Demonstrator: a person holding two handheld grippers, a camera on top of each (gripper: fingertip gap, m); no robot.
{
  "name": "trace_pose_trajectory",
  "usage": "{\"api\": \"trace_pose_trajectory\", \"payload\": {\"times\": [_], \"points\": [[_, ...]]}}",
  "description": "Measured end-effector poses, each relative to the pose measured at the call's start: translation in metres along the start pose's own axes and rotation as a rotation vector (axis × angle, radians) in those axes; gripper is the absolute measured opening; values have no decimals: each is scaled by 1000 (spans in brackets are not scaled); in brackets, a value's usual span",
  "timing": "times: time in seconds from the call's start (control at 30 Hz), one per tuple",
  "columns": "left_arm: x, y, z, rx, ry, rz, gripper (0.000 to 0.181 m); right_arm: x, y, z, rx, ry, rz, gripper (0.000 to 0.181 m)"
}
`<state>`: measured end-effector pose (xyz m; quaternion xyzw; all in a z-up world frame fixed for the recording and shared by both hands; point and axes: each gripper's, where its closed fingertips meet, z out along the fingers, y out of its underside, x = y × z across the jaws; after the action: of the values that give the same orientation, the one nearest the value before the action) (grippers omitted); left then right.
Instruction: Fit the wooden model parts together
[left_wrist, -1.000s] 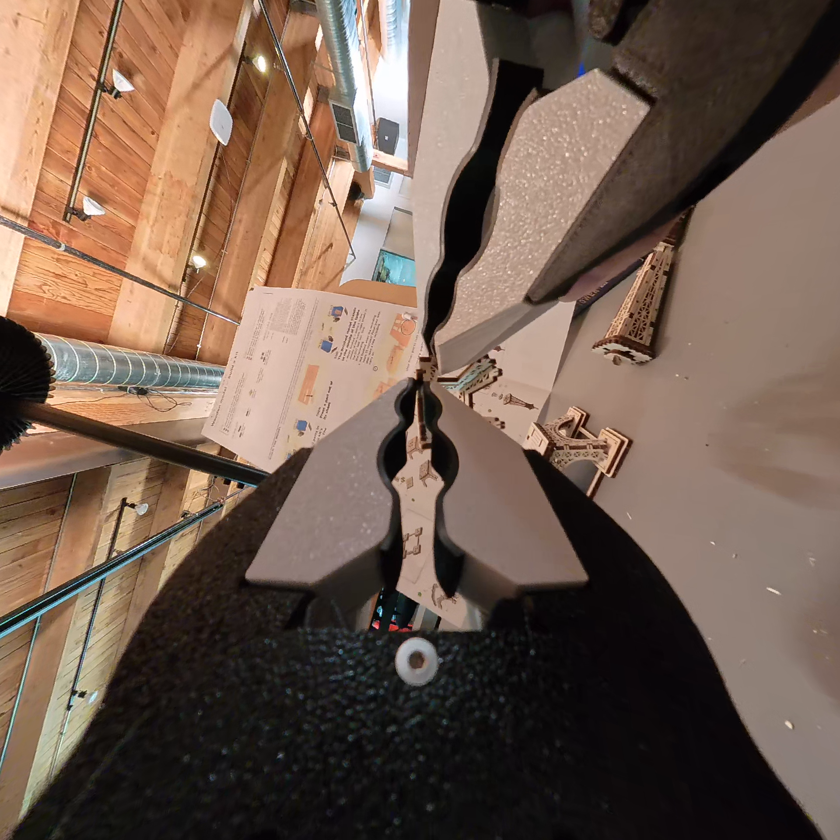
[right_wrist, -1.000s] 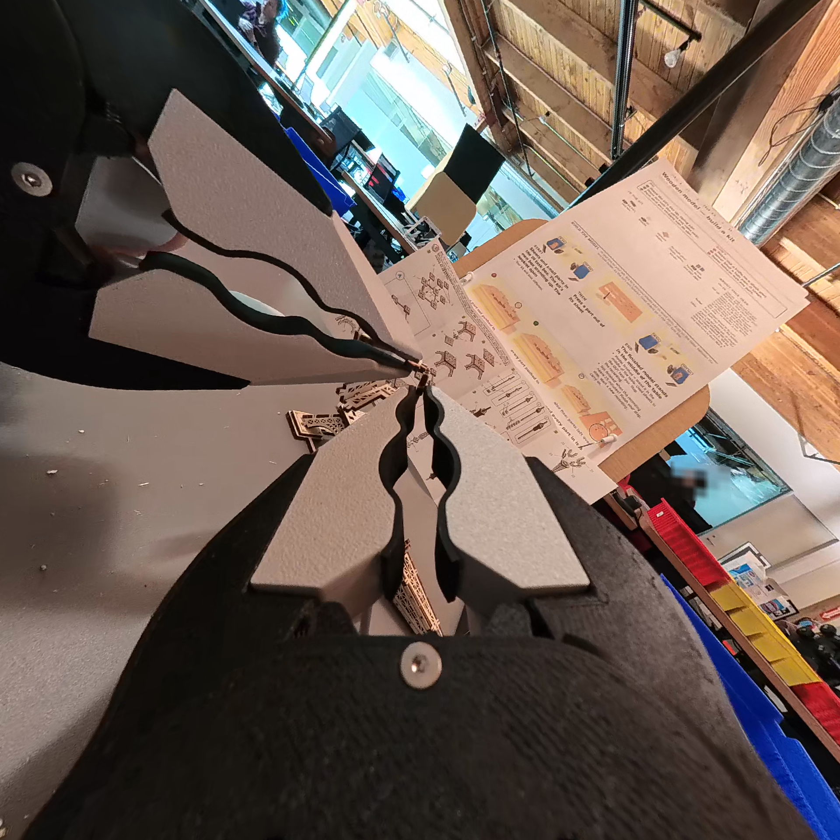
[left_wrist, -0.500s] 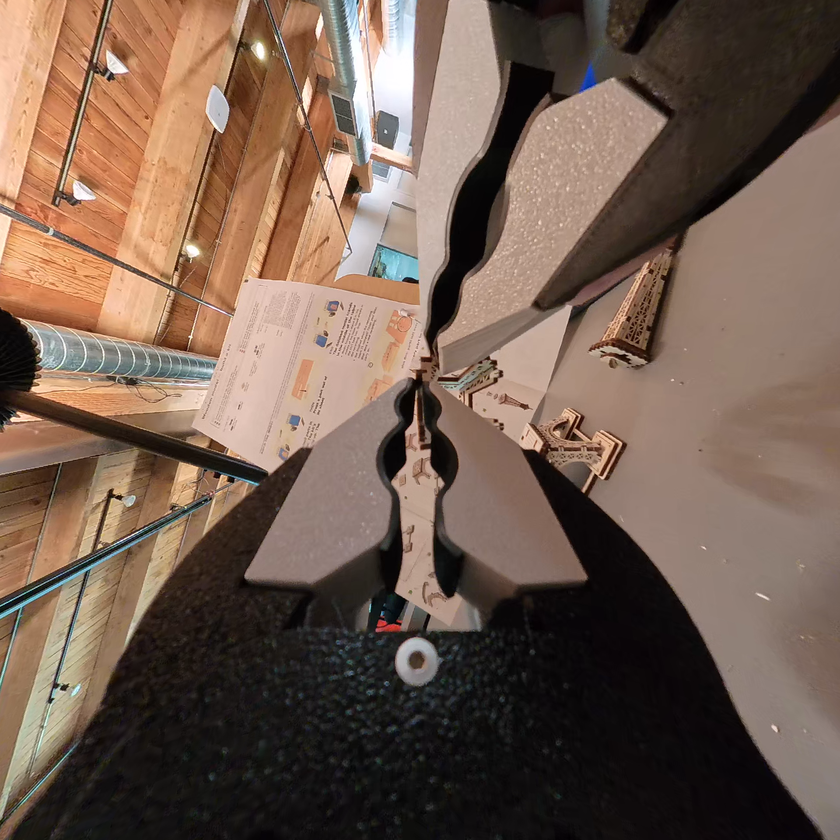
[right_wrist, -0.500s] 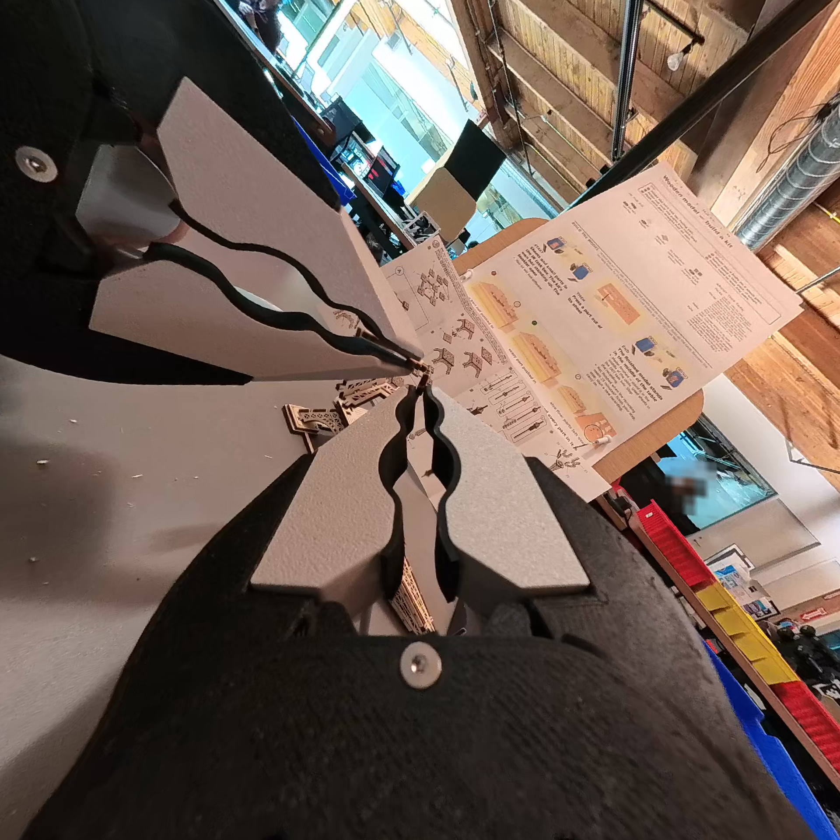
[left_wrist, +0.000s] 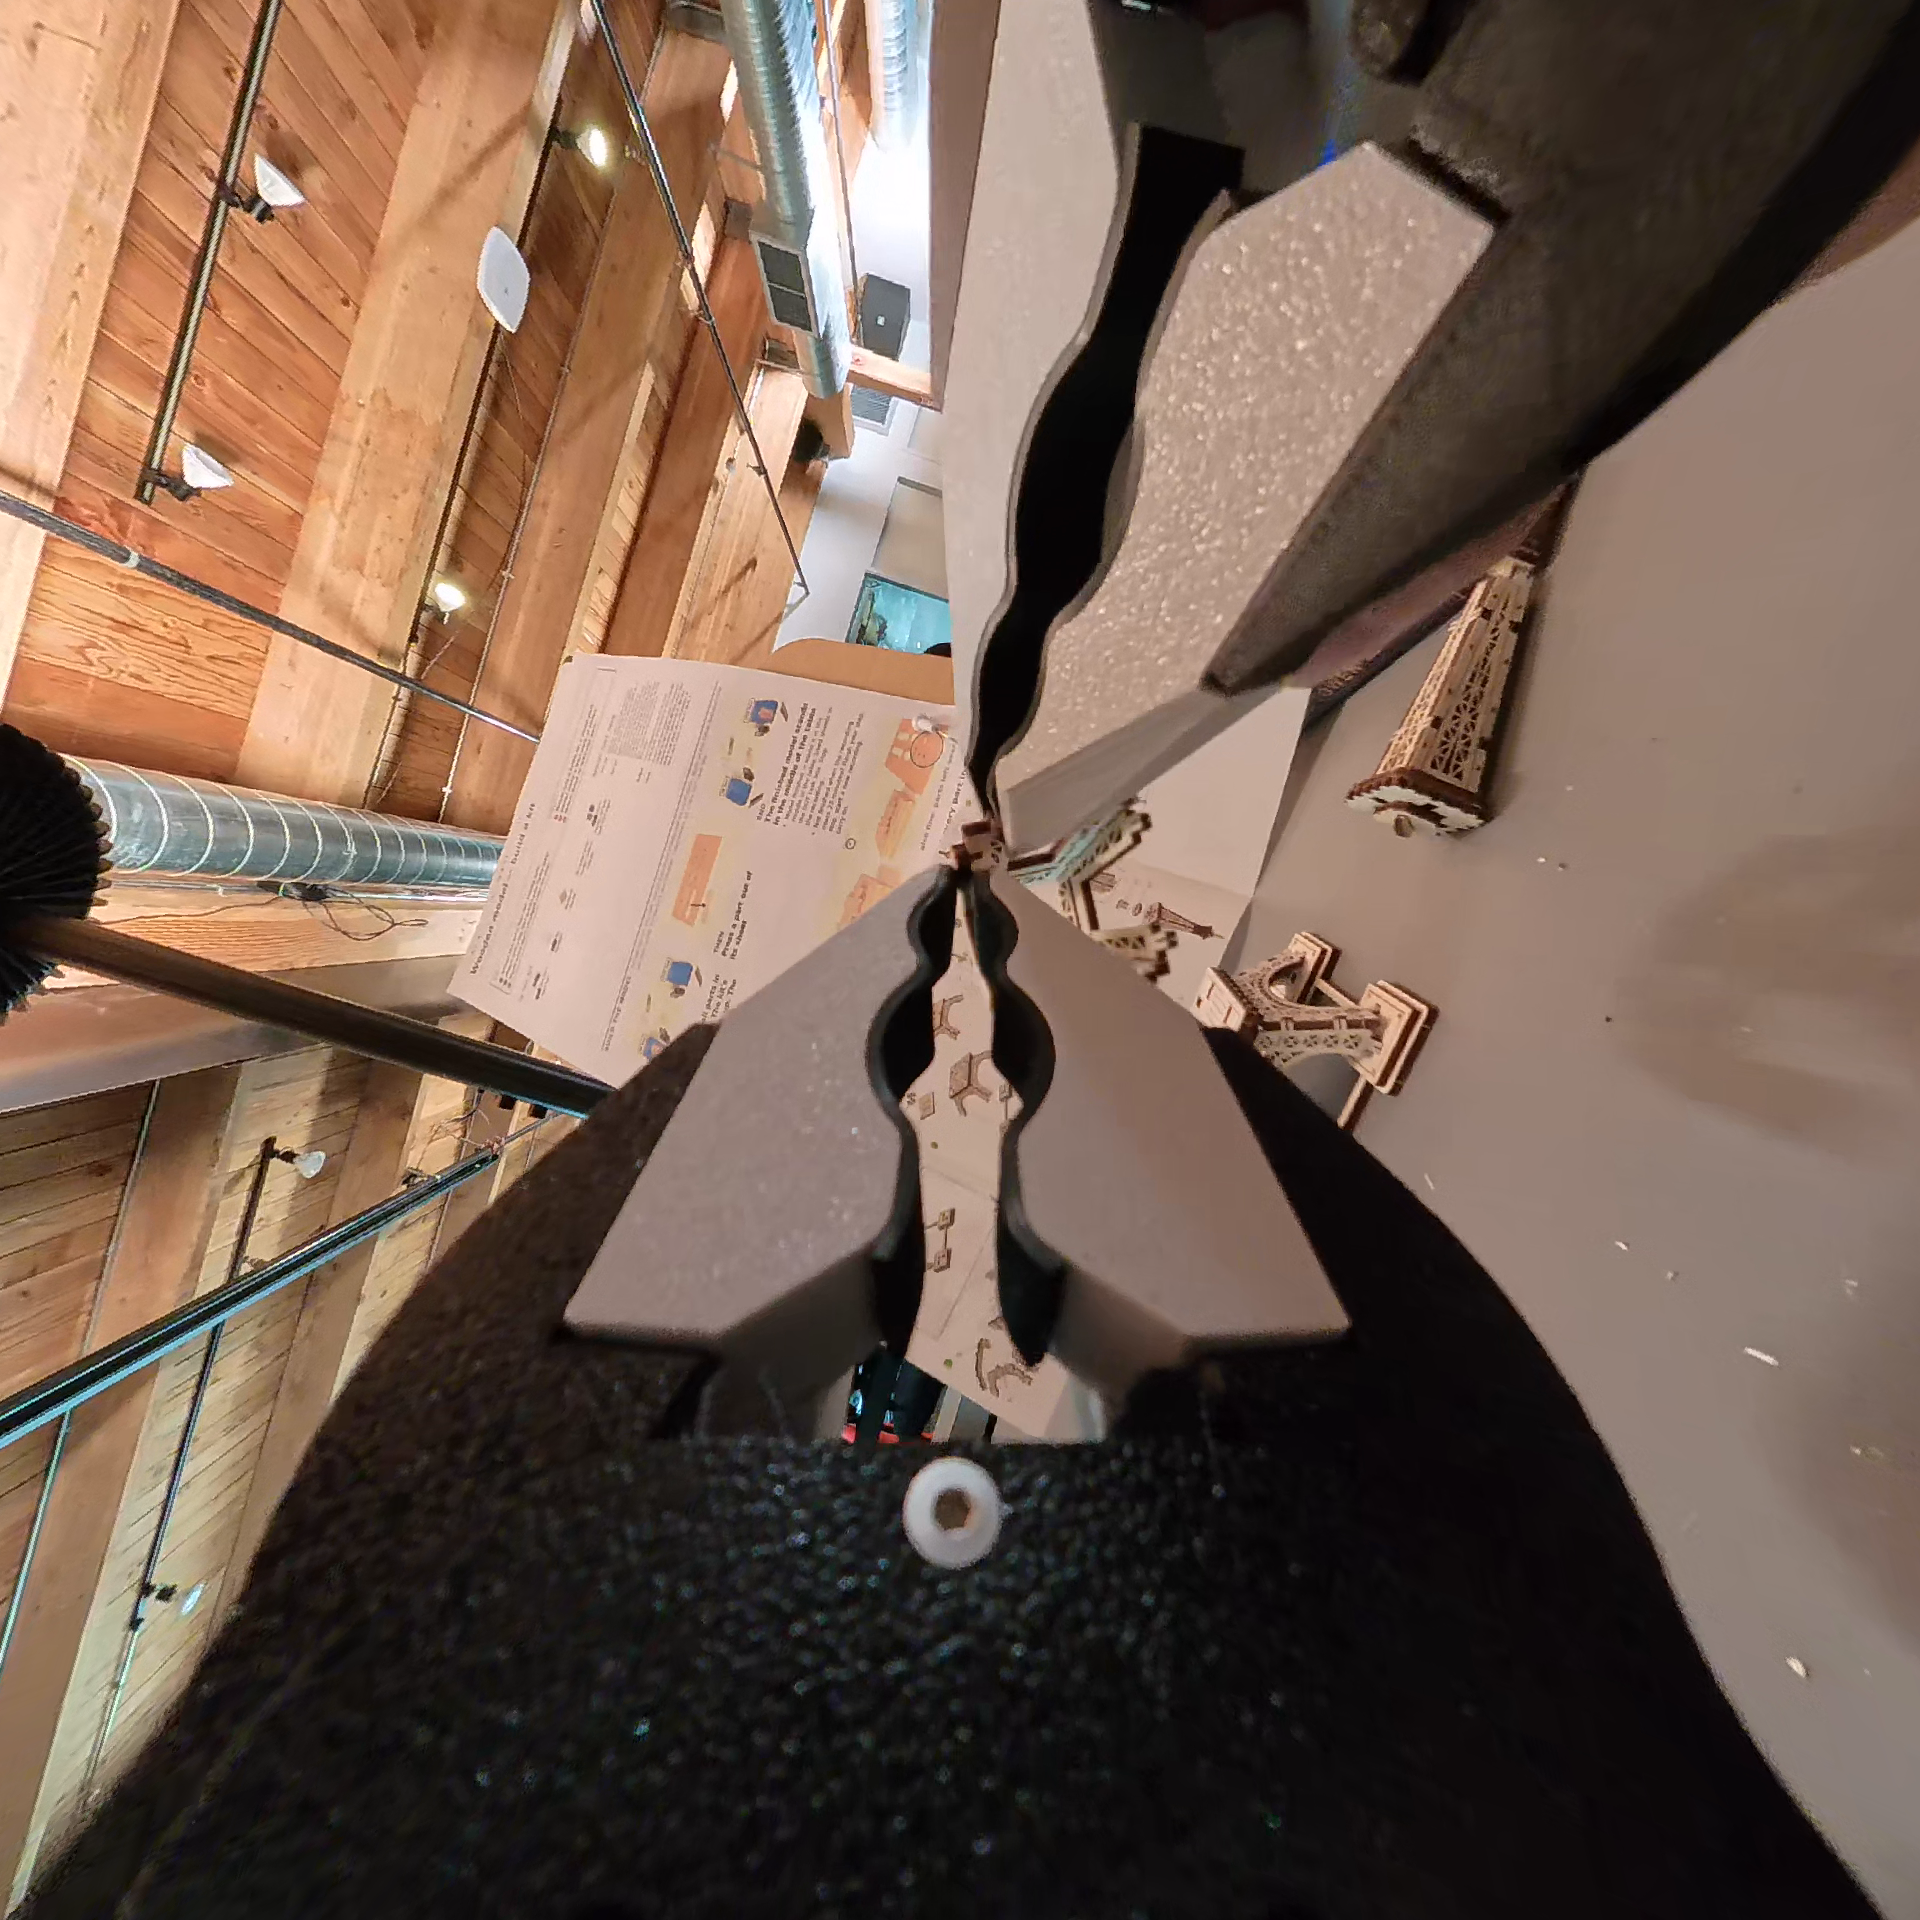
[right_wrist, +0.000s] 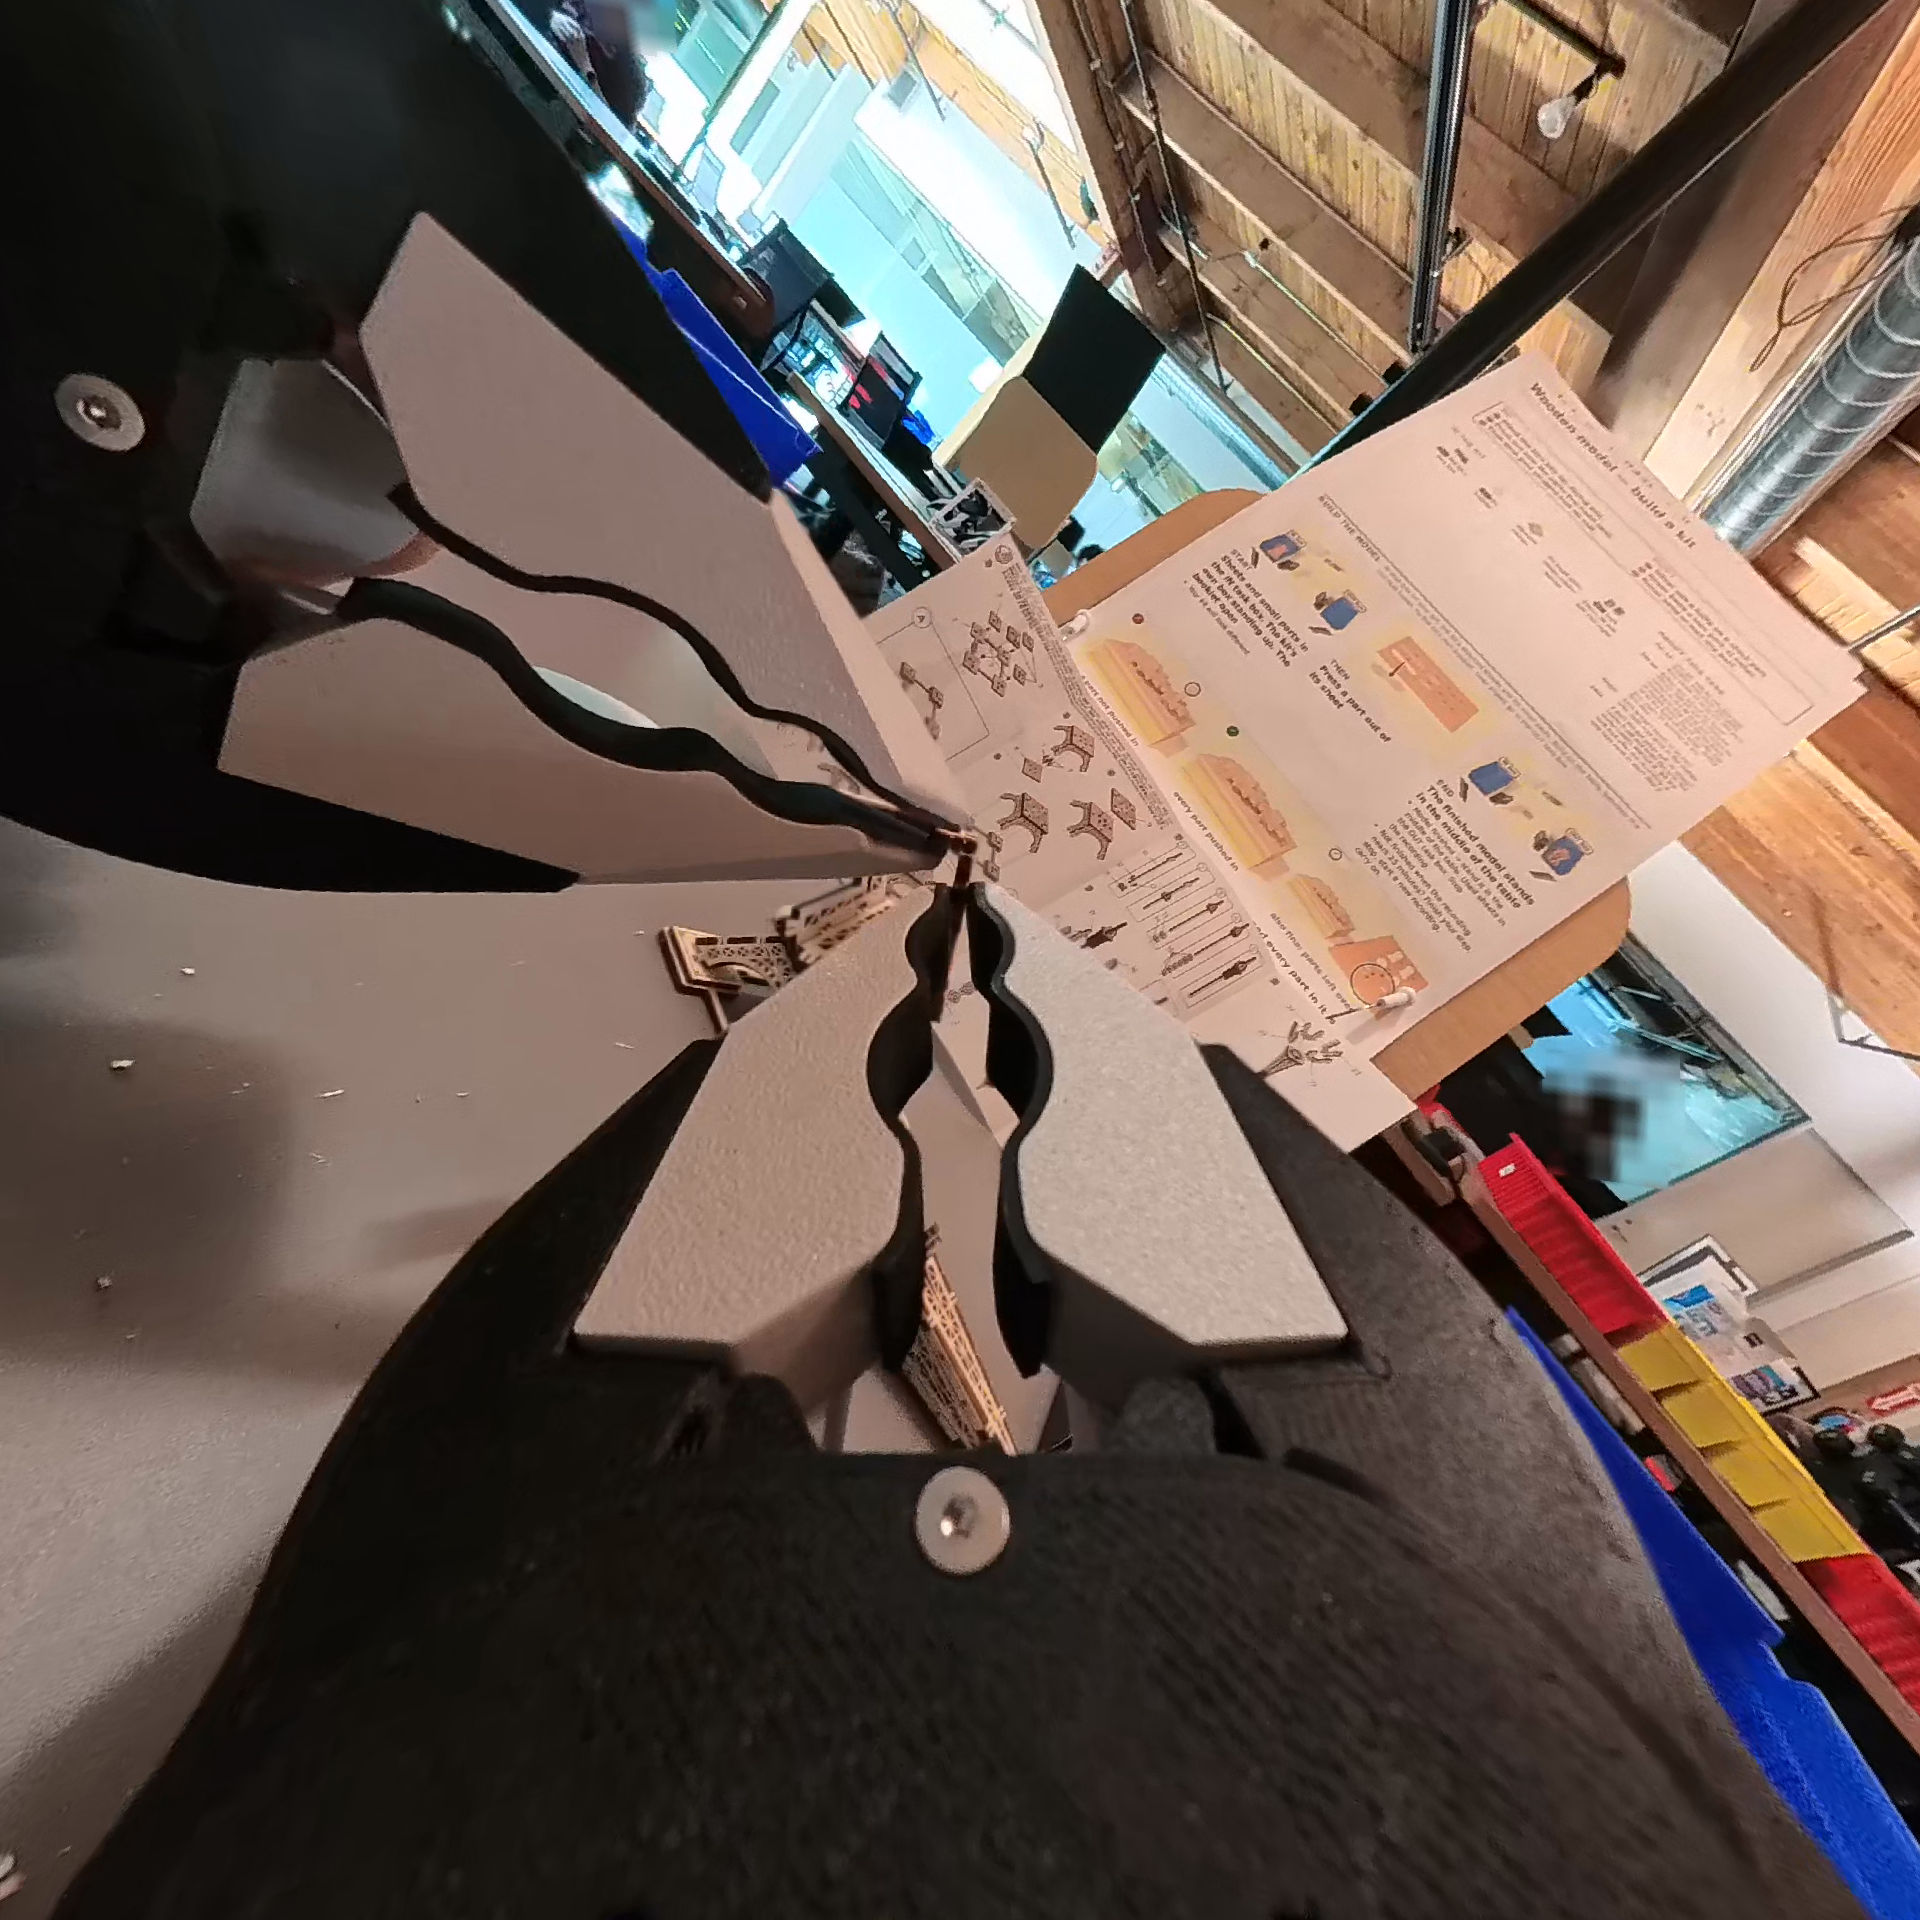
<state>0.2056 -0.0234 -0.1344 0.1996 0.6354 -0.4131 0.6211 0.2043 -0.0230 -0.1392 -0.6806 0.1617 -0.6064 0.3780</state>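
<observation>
My left gripper (left_wrist: 961, 883) and my right gripper (right_wrist: 958, 899) meet tip to tip above the grey table (left_wrist: 1662, 1195). Both are shut. A tiny wooden part (left_wrist: 977, 840) sits pinched where the tips meet; it also shows in the right wrist view (right_wrist: 962, 844). A thin wooden strip (right_wrist: 954, 935) stands edge-on between my right fingers. The right gripper (left_wrist: 989, 805) enters the left wrist view from the upper right. The left gripper (right_wrist: 940, 831) enters the right wrist view from the upper left. How the two parts join is too small to tell.
A wooden tower spire section (left_wrist: 1444, 727) and an arched base section (left_wrist: 1309, 1013) lie on the table; the base also shows in the right wrist view (right_wrist: 738, 956). Instruction sheets (right_wrist: 1403, 727) stand on a board behind. Red, yellow and blue bins (right_wrist: 1662, 1351) are at the right. Left and right tips are no more than a few centimetres apart.
Both grippers stay tip to tip and shut. The wooden strip seen in the gap of my left fingers shows less now. The views have shifted slightly.
</observation>
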Motion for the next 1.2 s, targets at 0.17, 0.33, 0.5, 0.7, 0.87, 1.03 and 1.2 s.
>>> {"api": "trace_pose_trajectory", "payload": {"times": [0.17,0.33,0.5,0.7,0.87,1.03,1.2], "points": [[2,0,-1,7,-1,25,1,-1,1,-1,-13,-18,43,0],[7,0,-2,20,20,27,1,-4,3,-2,-20,-44,88,0],[9,-1,-3,36,35,3,1,-6,3,-2,-20,-48,98,0],[14,-1,-4,60,81,-49,0,-9,6,-3,-8,-74,115,0],[14,-2,-5,81,95,-94,0,-10,4,-4,17,-90,142,0],[14,-3,-6,93,112,-114,0,-9,3,-5,33,-99,168,0],[13,-2,-4,68,63,-26,1,-7,5,-3,36,-94,112,0]]}}
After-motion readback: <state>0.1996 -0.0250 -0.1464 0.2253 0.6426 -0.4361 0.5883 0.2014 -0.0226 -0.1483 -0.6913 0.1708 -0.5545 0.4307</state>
